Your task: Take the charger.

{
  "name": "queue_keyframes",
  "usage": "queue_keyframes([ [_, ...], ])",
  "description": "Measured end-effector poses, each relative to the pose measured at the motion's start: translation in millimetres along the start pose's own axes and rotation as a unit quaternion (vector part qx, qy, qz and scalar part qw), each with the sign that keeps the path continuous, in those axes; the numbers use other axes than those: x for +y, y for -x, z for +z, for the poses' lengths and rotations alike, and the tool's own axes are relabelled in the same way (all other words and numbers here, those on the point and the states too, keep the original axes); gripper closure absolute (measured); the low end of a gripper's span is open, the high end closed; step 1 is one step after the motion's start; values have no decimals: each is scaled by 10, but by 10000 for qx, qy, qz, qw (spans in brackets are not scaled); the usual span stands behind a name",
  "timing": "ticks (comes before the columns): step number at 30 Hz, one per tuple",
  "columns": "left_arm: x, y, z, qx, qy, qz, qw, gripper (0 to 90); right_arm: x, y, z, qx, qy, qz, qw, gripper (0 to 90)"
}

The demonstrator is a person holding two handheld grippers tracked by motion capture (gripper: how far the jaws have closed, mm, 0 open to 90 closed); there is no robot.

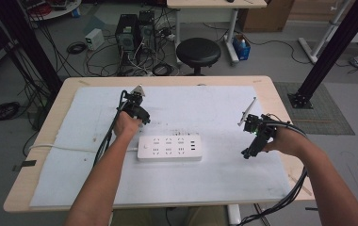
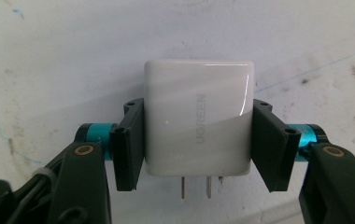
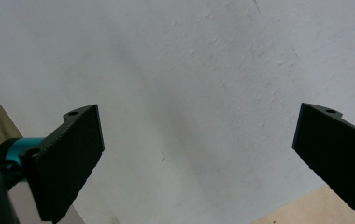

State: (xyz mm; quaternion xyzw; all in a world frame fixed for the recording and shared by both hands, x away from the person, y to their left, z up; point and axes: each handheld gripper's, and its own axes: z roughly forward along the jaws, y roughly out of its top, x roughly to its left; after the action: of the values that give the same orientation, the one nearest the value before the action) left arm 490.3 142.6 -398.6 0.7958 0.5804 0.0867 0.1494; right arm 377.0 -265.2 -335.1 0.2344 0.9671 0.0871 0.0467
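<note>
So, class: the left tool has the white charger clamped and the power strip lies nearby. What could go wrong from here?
1. The left tool grips only the smooth side faces of the charger, so it may slip or twist.
2. Its prongs point back toward the hand, so it probably needs turning before meeting the power strip.
3. The strip lies loose and may slide.

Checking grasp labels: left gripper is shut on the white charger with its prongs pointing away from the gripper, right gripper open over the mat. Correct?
Not quite. The left gripper is shut on the white charger, but its prongs point back toward the gripper, as the left gripper view shows. The right gripper is open over the mat, nothing between its jaws.
</note>
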Motion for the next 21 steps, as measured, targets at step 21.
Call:
queue_keyframes([
  [21, -416, -313, -882, -399, 1004, 1090, 9881, 425, 64, -160, -57, 1, 134, 51, 9999, 14],
])
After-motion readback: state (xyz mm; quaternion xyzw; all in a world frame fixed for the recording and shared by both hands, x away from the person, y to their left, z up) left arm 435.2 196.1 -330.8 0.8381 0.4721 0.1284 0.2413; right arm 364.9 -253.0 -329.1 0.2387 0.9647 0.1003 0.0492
